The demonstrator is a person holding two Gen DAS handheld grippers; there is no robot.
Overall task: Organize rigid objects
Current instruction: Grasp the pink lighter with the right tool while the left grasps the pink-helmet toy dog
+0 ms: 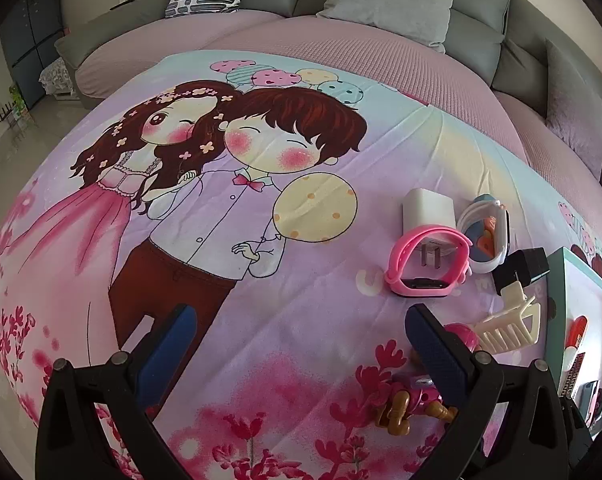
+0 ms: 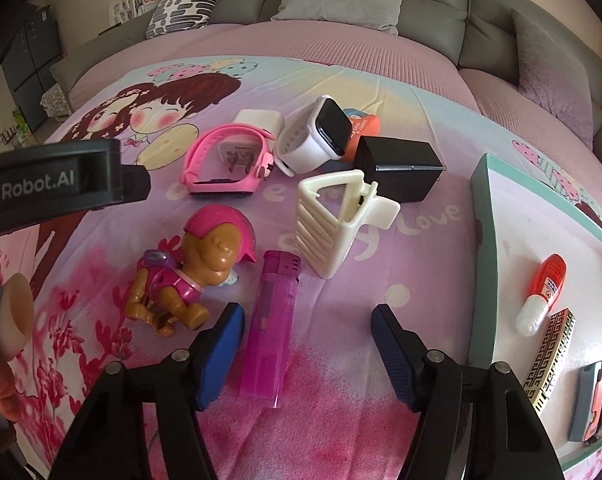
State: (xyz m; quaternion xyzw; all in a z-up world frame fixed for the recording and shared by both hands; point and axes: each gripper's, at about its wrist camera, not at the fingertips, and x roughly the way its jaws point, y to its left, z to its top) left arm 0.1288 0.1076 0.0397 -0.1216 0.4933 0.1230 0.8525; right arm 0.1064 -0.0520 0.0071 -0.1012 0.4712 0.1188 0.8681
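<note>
Pink see-thru lighter lies flat w/ its cap pointing at the cream hair claw. Tray, right of claw, holds glue bottle & patterned box. Left gripper & right gripper both wide open, holding nothing.

On the dark body of the left hand-held gripper, which you see at the left edge of the right wrist view, white letters read "enRobot.AI"; the start of the word is cut off by the frame. On the printed bedsheet, cream cursive lettering runs between the objects: you can make out "Love" just right of the cream hair clip, and scattered letters such as "e" further left, the rest covered. The red glue bottle in the tray carries a printed label too small to read. In the left wrist view nothing can be read.
</note>
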